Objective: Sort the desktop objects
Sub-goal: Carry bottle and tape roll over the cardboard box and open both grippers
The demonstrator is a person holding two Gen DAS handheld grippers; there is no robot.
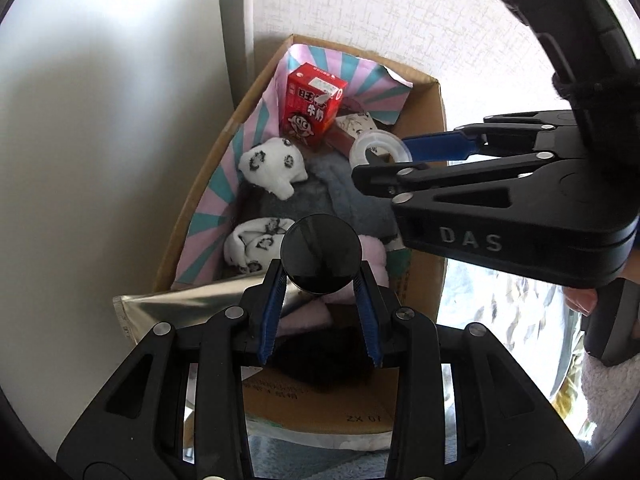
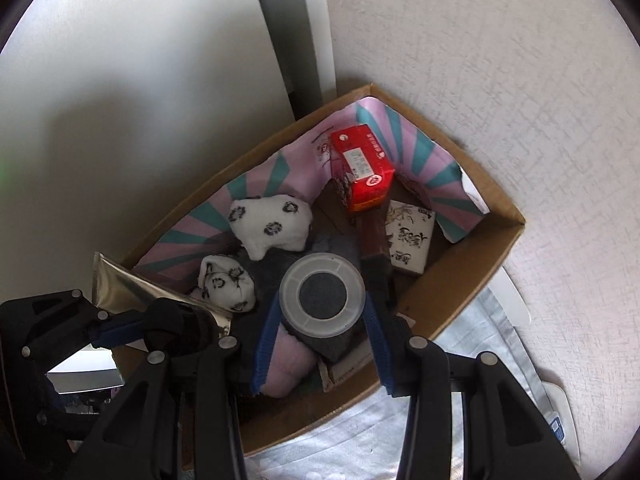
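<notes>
A cardboard box [image 1: 428, 128] with a pink and teal striped liner stands in the wall corner; it also shows in the right wrist view [image 2: 496, 256]. My left gripper [image 1: 320, 280] is shut on a round black object [image 1: 320, 252] over the near part of the box. My right gripper [image 2: 322, 312] is shut on a clear roll of tape [image 2: 322, 294] above the box; from the left wrist view it [image 1: 384, 160] comes in from the right with the tape [image 1: 380, 146]. Inside lie a red milk carton [image 1: 314, 104], two rolled white socks [image 1: 274, 166], a printed card box [image 2: 410, 242] and grey and pink cloths.
A silver foil pouch [image 1: 180, 308] leans at the box's near left corner. White walls and a grey post [image 1: 236, 40] close the far and left sides. A pale patterned cloth [image 2: 460, 360] covers the surface to the right of the box.
</notes>
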